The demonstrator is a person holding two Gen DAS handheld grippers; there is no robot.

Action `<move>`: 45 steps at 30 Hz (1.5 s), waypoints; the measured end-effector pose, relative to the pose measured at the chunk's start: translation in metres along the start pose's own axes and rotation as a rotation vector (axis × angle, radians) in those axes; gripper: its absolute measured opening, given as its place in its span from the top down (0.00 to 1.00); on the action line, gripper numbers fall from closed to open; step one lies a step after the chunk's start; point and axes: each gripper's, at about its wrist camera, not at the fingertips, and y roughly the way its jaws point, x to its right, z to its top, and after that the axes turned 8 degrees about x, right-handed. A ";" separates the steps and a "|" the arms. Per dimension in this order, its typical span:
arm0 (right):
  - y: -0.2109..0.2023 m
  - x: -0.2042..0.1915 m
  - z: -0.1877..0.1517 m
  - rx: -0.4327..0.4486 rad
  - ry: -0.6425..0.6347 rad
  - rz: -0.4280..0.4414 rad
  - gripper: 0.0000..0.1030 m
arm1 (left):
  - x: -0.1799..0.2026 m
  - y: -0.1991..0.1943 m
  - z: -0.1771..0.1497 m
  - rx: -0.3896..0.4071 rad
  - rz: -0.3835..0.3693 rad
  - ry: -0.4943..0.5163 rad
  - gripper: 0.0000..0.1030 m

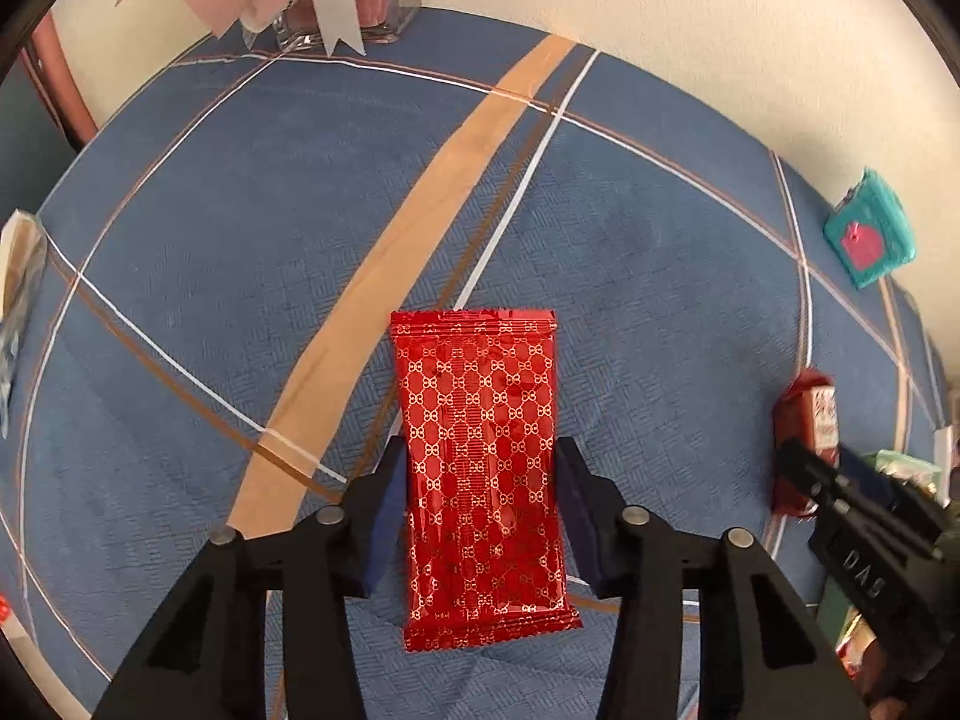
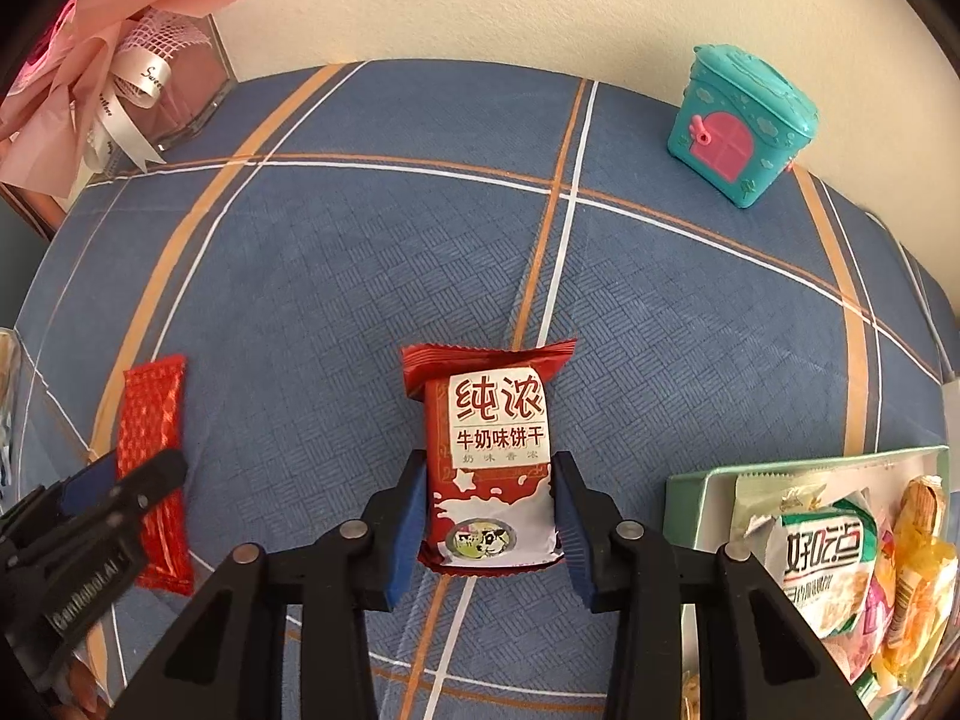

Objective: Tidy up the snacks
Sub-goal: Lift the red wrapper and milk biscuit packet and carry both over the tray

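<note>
i am looking down both grippers at a blue plaid tablecloth (image 2: 336, 276) with orange and white stripes, and i take the teal toy house with a pink door (image 2: 741, 129) at the far edge by the wall as my landmark. my left gripper (image 1: 480, 501) has its jaws spread around a long red foil snack packet with a gold repeating pattern (image 1: 483, 480), which lies flat on the cloth well to the left of the toy house and nearer to me; the blue pads (image 1: 390, 516) sit just beside the packet's long edges, and i cannot tell whether they touch it. my right gripper (image 2: 489, 525) has its jaws around a red and white milk biscuit packet with chinese lettering (image 2: 495, 462), which lies on the cloth nearer to me than the toy house and to its left; the pads are right against the packet's sides, though i cannot tell if they are squeezing it. in the right wrist view the red foil packet (image 2: 153, 468) lies left of the biscuit packet, partly behind the left gripper (image 2: 129, 483). below the toy house, at the near right of the cloth, a pale green tray (image 2: 696, 501) holds several wrapped snacks, among them a green and white bag (image 2: 825, 570) and a yellow wrapper (image 2: 918, 594). far to the left of the toy house, against the wall, stands a clear box with pink paper and white ribbon (image 2: 144, 78).
</note>
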 end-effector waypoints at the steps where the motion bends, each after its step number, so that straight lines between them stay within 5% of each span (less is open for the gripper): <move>1: -0.001 0.000 -0.002 -0.001 0.002 0.002 0.59 | -0.002 -0.001 0.001 0.001 -0.010 -0.011 0.54; 18: -0.056 0.003 -0.031 0.069 0.001 0.028 0.59 | -0.014 -0.050 0.006 0.083 -0.043 -0.036 0.54; 45: -0.119 0.040 -0.070 0.148 0.145 0.053 0.59 | 0.054 -0.136 -0.014 0.233 -0.018 0.190 0.54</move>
